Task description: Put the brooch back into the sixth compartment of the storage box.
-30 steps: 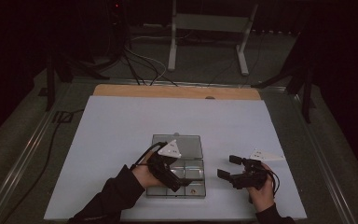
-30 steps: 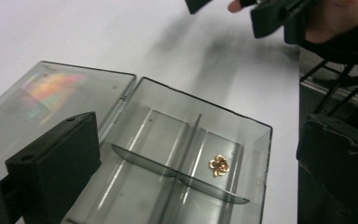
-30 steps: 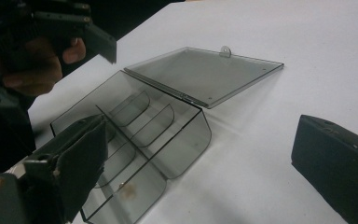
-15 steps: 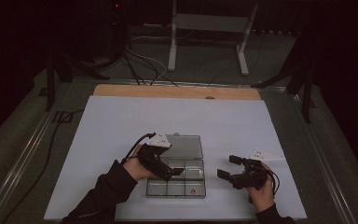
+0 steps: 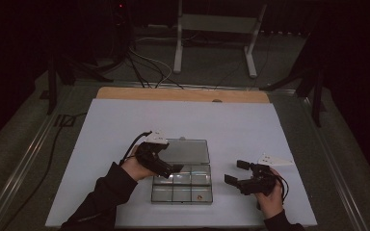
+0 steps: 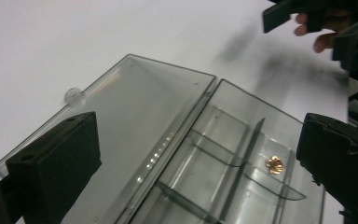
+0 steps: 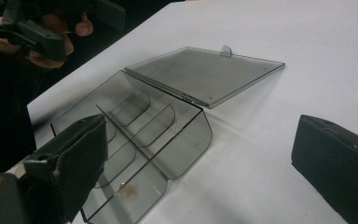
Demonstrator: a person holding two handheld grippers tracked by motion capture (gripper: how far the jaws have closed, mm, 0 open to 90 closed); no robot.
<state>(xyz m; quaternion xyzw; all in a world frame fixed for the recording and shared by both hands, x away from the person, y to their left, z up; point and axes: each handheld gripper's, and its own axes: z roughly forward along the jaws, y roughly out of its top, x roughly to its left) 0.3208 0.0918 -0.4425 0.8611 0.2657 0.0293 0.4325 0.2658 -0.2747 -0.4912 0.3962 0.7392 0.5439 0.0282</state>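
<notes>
One clear plastic compartment box (image 5: pixel 182 186) lies on the white table (image 5: pixel 125 120), near its front edge and about midway between the left and right edges. Its hinged lid (image 5: pixel 188 150) is folded fully back and lies flat on the table behind the tray, with a small round latch tab (image 6: pixel 73 95) at its far rim. The tray is split by clear dividers into several cells — the high view suggests six, though the exact count is hard to tell. One small gold flower-shaped piece (image 6: pixel 275 164) rests in a cell at the tray's front right corner.

The left gripper (image 5: pixel 166 167) hovers over the box's left rear corner, at the hinge. Its two black jaws are spread wide and grasp nothing; in the left gripper view the open lid and tray lie between them, untouched.

The right gripper (image 5: pixel 233 174) is held just right of the box, apart from it, close to the table's front edge. Its two jaws are also spread wide and empty — the right gripper view shows bare table and the box's right wall between them.
</notes>
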